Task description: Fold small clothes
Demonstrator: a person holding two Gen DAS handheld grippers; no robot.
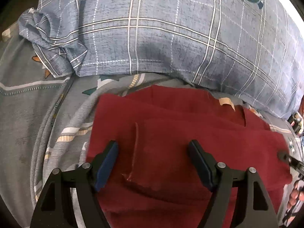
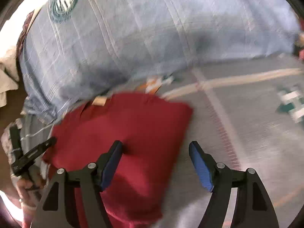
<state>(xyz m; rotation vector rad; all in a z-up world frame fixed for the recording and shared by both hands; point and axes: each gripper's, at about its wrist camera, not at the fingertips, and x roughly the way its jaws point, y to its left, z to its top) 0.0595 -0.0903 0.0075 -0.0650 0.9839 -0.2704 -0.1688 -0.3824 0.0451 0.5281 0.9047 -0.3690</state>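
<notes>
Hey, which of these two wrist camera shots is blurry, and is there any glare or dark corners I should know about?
Left wrist view: sharp, the plaid pillow weave and red cloth creases read clearly; black fisheye corners. Right wrist view: motion-smeared, the pillow lines and the grey bedsheet streaked, only the right gripper crisp; blown-out white glare at the left edge.

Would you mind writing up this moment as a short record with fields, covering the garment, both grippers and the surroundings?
garment: red folded garment, lying flat in layers on the bed
surface: grey patterned bedsheet
behind garment: blue plaid pillow with a round green emblem
left gripper: open, above the garment, holding nothing
right gripper: open, over the garment's right edge, holding nothing
image quality: right wrist view is motion-blurred
</notes>
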